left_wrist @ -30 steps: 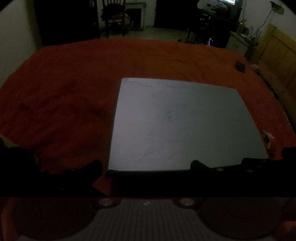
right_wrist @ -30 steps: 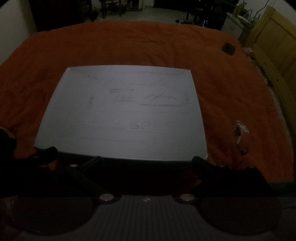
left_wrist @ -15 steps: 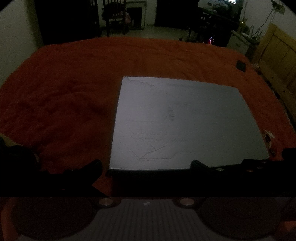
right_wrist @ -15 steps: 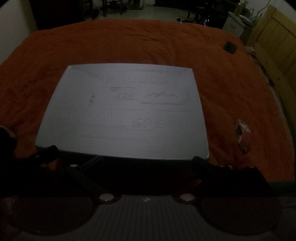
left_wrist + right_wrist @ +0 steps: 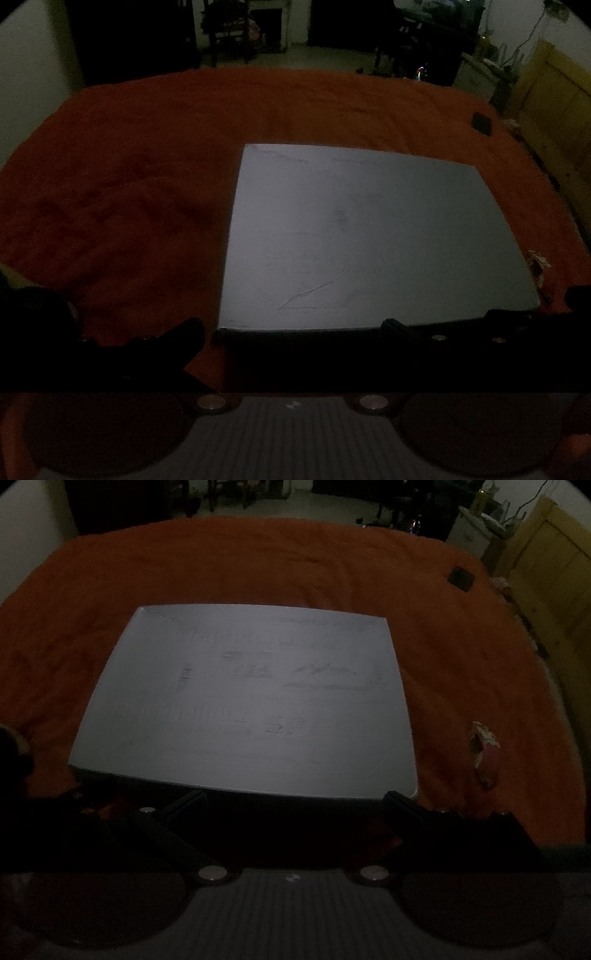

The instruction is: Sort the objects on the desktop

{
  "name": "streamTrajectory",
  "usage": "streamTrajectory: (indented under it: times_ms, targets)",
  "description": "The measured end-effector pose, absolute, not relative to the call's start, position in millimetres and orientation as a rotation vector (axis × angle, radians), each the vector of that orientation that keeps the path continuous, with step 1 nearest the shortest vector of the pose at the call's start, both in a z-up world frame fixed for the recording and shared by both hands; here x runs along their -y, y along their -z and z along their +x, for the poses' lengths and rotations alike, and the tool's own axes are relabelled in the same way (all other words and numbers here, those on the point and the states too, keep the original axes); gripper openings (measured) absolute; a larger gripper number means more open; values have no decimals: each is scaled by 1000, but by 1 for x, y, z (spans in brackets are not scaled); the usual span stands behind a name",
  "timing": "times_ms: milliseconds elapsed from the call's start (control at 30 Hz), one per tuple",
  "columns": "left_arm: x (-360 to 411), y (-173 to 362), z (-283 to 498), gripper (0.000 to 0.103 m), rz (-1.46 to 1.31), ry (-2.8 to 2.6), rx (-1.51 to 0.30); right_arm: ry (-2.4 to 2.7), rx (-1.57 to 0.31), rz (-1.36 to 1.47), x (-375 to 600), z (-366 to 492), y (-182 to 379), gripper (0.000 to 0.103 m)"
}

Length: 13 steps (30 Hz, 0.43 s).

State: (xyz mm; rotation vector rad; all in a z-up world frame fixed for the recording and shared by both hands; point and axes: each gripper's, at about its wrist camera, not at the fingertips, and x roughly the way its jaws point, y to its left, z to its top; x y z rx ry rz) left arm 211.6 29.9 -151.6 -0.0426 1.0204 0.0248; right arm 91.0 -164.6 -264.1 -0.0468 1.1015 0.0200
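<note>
The pale flat box (image 5: pixel 243 705) bears faint raised lettering, too blurred to read beyond "SP".

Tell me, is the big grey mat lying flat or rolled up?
Flat. The grey mat lies spread on the orange cloth, all four corners showing.

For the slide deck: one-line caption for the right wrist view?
Open right tool faces a grey printed mat on an orange cloth, tape roll at right.
</note>
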Motion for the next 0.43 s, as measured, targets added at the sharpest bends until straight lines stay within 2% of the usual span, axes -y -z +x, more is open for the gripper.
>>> streamTrajectory:
  times_ms: [433]
  targets:
    - [-26, 157, 213, 103, -47, -38, -1021, -25, -1100, -41, 165, 90, 265, 103]
